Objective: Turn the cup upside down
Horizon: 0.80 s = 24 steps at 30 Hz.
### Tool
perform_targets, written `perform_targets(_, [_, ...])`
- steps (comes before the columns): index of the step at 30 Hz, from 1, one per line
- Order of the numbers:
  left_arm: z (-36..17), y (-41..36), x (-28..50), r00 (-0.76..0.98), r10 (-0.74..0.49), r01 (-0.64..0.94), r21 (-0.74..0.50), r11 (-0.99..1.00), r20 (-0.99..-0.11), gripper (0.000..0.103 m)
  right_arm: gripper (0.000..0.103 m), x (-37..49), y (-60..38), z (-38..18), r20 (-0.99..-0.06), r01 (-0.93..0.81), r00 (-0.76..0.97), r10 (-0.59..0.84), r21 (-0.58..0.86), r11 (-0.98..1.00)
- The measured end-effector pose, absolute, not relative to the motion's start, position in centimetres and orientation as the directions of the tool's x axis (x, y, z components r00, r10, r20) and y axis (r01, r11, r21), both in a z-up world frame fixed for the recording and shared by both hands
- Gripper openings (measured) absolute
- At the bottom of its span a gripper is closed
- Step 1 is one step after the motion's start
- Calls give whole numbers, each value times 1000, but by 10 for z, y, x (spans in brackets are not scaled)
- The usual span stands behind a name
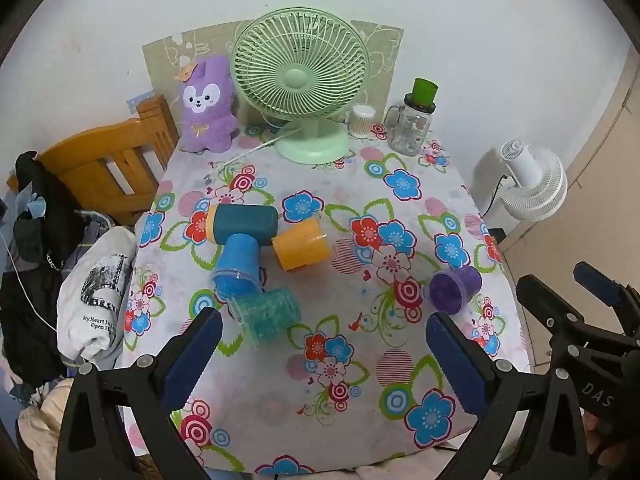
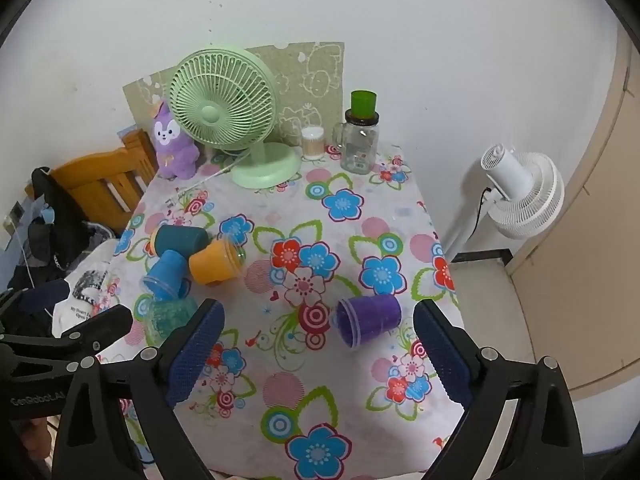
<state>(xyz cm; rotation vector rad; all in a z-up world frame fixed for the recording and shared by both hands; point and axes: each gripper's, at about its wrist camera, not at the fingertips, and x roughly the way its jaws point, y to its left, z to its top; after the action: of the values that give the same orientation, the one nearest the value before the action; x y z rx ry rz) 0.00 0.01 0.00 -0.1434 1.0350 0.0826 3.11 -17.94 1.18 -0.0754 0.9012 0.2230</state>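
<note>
Both grippers hang spread and empty above the flowered tablecloth (image 2: 320, 392): left gripper (image 1: 324, 352), right gripper (image 2: 320, 344). The purple translucent plastic cup (image 2: 368, 320) lies on its side between the right fingers; only the left view shows the teal beaded cup (image 1: 268, 314) whole

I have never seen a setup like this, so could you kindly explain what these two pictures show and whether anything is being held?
No robot here: a person holds a two-finger gripper in each hand, each carrying a fisheye camera looking along its fingers. One picture comes from the left gripper, the other from the right gripper. Both are open and hold nothing.

Below is a flowered table. On it five cups lie on their sides: dark teal cup, blue cup, orange cup and clear teal cup clustered at the left, and a purple cup apart, nearest the right gripper. At the back stand a green fan, plush rabbit and glass jar.
</note>
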Motion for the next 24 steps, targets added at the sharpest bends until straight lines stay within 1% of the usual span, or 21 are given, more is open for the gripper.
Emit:
perform_targets(1, [0,0,0,512,16,-135,-63,989,-859,103,97,31,-178,13,-783,-224,601,160,27,974])
perform_targets(11, [3,2,-1,515,0,-120,-72,990,-857,103,98,22,-180,8,-765,-235,622,167,20,972])
perform_targets(16, [1,11,-5,522,5,-128,-73,989,-853,103,98,23,-181,8,-768,-232,619,163,20,973])
perform_targets(24, [8,1,0,514,24,-133,-52,990,-857,103,98,24,-183,6,-775,-236,607,173,32,971])
